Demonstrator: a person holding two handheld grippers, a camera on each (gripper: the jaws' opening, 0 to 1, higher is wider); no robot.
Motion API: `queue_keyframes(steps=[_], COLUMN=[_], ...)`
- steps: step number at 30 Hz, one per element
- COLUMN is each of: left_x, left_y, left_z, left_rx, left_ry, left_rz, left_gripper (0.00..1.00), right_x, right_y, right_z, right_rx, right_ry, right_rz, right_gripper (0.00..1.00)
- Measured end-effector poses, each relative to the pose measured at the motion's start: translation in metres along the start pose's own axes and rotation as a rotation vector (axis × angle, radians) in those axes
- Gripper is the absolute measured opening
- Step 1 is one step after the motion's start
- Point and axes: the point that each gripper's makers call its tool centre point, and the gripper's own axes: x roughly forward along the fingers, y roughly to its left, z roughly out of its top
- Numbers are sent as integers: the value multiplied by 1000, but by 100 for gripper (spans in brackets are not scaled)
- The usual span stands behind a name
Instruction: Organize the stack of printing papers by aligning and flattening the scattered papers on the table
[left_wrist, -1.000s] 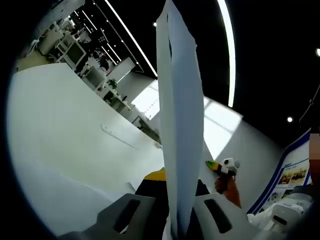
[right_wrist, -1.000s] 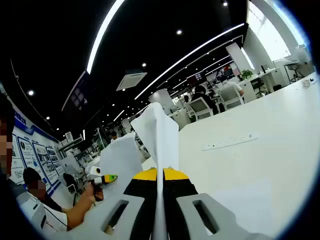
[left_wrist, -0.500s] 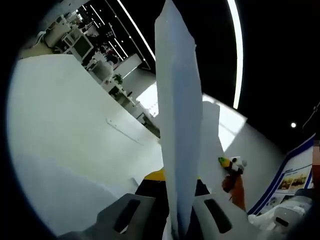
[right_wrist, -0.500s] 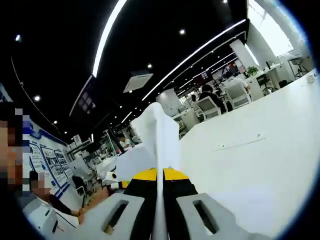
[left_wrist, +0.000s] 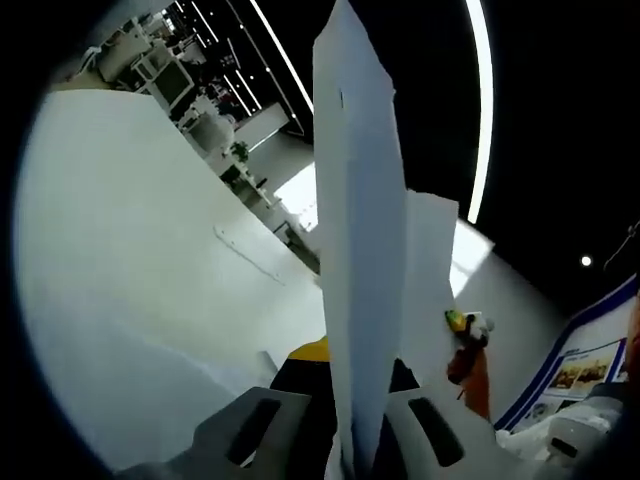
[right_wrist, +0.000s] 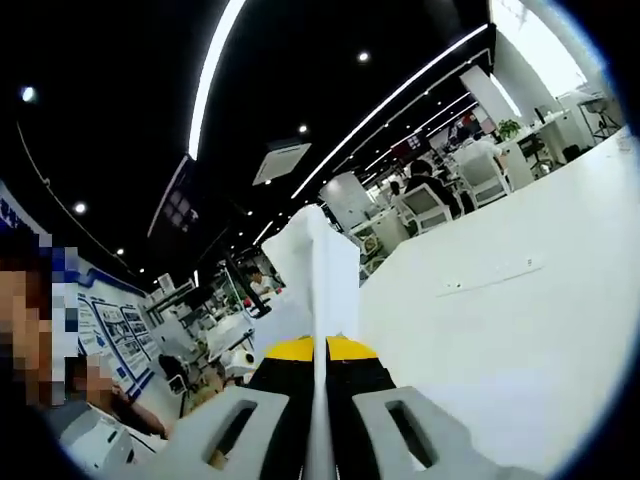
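Where the left gripper (left_wrist: 355, 440) rises from the bottom of the left gripper view, its two jaws are closed tight on the stack of printing papers (left_wrist: 358, 250), which stands edge-on between them and runs up almost to the top of the picture, lifted off the white table (left_wrist: 130, 260). A second sheet edge shows just behind the stack on its right side. In the right gripper view the right gripper (right_wrist: 320, 430) likewise pinches the stack of printing papers (right_wrist: 322, 280) narrowly between its jaws, the sheets standing upright above the yellow and black part of the gripper. To the right in the left gripper view, the other gripper (left_wrist: 462, 325) shows past the paper, held by a person's hand. A long pale strip (left_wrist: 248, 252) lies flat on the table; the same strip (right_wrist: 490, 275) appears in the right gripper view. Office chairs (right_wrist: 480, 175) and desks stand beyond the table, under bright ceiling light bars (right_wrist: 215, 70).
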Motion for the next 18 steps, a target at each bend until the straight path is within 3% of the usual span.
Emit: queue_keyframes(steps=[18], left_x=[3], left_y=[-3], left_z=[-3], left_rx=[-54], left_ry=[18], left_rz=[9], left_gripper=[6], right_x=[-2], right_y=[12], right_z=[1], right_rx=[44], right_ry=[-8], right_rz=[40], right_gripper=[0])
